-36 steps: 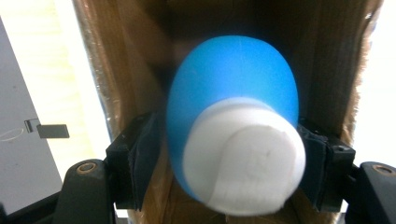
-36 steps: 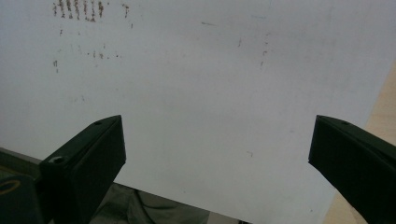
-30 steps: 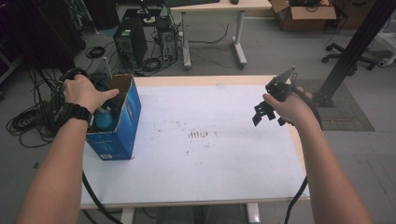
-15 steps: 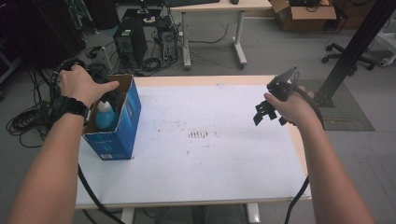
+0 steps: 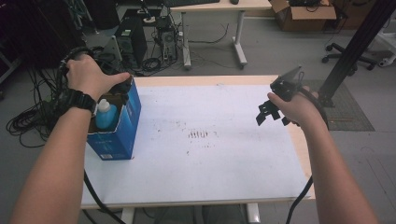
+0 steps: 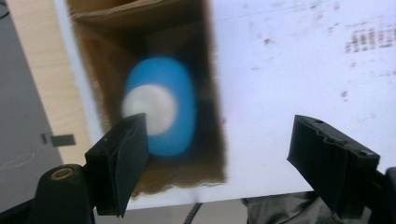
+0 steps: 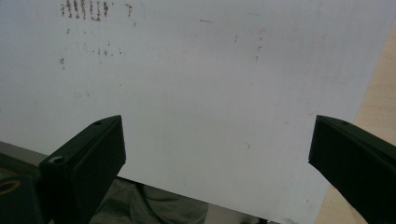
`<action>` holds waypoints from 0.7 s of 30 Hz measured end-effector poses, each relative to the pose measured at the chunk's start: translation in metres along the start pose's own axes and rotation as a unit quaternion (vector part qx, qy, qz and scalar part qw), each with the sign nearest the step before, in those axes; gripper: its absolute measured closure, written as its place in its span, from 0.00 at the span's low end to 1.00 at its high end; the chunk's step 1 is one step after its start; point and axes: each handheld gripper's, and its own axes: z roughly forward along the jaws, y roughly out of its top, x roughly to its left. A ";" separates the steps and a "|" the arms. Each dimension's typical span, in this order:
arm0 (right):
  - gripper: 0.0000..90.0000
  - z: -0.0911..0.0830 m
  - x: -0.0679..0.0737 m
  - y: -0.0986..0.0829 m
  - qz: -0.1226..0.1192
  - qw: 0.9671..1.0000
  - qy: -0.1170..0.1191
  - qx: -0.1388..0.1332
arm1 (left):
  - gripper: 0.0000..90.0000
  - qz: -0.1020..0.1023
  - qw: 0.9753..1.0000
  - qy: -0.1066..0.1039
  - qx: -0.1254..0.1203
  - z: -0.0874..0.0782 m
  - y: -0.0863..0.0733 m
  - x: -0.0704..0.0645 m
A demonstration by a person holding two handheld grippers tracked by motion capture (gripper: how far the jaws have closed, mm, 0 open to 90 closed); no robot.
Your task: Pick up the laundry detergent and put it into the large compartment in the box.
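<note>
High view | left gripper (image 6: 219, 154) apart above box (image 5: 122, 126) rim | right gripper (image 5: 272, 113) apart near table (image 5: 299, 154) edge

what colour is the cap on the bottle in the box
White, on a blue bottle; the cap shows best in the left gripper view.

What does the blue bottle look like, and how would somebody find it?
Look at the white table and go to its left edge, where a tall blue cardboard box stands open at the top. Inside stands the bottle: light blue with a white cap, paler than the box and the only thing in it.
</note>
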 end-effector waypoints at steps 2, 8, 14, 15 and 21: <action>0.04 -0.001 -0.002 -0.001 0.005 1.000 -0.002 0.000 | 0.21 0.010 1.000 -0.005 -0.001 -0.001 0.001 -0.011; 0.04 -0.002 -0.003 -0.004 0.001 1.000 0.001 -0.002 | 0.18 0.035 0.999 -0.017 -0.006 0.001 0.002 -0.038; 0.04 -0.003 -0.004 -0.008 0.001 1.000 0.002 -0.003 | 0.15 0.060 0.998 -0.033 -0.007 0.008 0.001 -0.063; 0.04 -0.004 -0.004 -0.009 0.001 1.000 0.002 -0.004 | 0.14 0.061 0.998 -0.034 -0.010 0.009 0.001 -0.065; 0.04 -0.006 -0.005 -0.012 0.000 1.000 0.002 -0.005 | 0.12 0.078 0.996 -0.044 -0.007 0.019 -0.001 -0.083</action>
